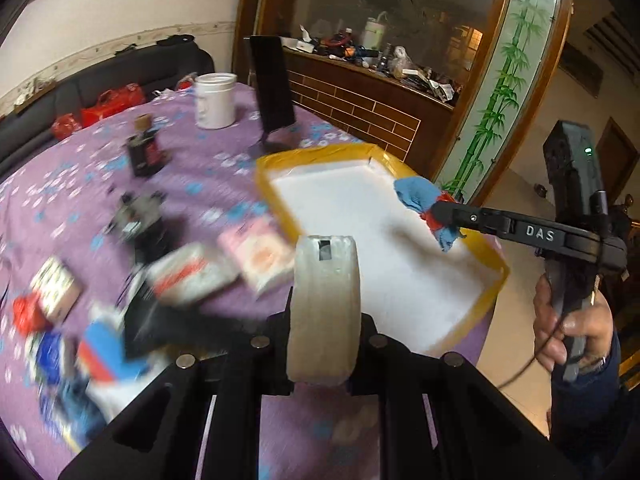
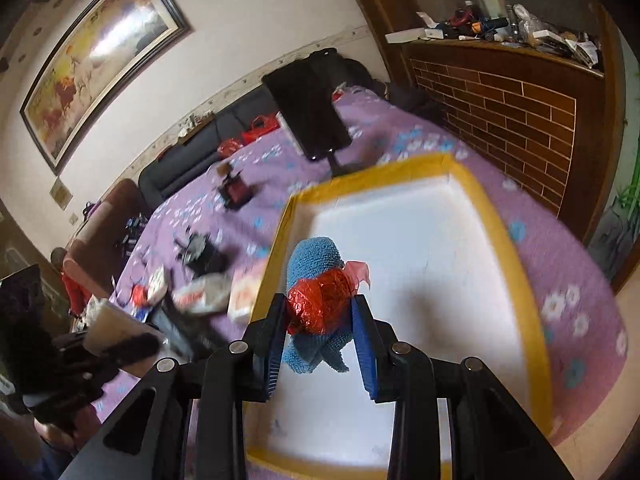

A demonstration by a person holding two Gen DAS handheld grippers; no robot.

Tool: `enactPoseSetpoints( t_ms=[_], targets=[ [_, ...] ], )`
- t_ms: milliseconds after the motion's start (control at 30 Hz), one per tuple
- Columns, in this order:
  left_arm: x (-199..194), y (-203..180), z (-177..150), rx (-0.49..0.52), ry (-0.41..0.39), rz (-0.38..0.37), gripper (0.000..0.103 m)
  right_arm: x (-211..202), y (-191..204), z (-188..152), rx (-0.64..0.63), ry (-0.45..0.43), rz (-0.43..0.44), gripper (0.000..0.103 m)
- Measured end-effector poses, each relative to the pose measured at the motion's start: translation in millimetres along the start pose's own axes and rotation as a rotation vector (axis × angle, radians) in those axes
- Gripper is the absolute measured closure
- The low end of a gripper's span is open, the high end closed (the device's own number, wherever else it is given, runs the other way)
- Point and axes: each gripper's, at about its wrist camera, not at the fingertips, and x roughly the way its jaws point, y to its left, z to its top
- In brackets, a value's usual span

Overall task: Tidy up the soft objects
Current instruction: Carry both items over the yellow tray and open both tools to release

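Left hand-held gripper (image 1: 322,312): clamped on a pale soft roll (image 1: 324,308), held over the near rim of the yellow-edged tray (image 1: 486,292). Right hand-held gripper (image 2: 320,344): closed on a blue cloth (image 2: 314,256) wrapped with red foil (image 2: 320,304), above the tray's bare white floor. Purple surface (image 1: 80,184) left of the tray is crowded with packets.

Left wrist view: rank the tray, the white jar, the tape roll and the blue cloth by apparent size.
1. tray
2. tape roll, enlarged by nearness to the camera
3. white jar
4. blue cloth, partly hidden
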Motion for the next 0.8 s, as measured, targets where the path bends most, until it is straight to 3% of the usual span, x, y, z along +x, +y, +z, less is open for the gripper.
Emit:
enactPoseSetpoints(
  t_ms=[167, 333, 567, 800],
  targets=[
    [61.7, -16.5, 55.9, -0.018, 0.071, -0.02, 0.088, 14.4, -15.7, 43.0, 0.02, 0.012, -0.032, 0.068],
    [126.9, -12.5, 88.9, -0.063, 0.134, 0.02, 0.088, 56.9, -43.8, 72.0, 0.061, 0.069, -0.06, 0.068],
    [193.0, 0.0, 112.5, -0.121, 0.215, 0.099, 0.088, 109.8, -74.2, 87.2, 0.101, 0.15, -0.106, 0.068],
    [212.7, 1.0, 118.9, -0.128, 0.23, 0.129, 0.088, 129.5, -88.7, 93.3, 0.11, 0.165, -0.13, 0.067]
  ],
)
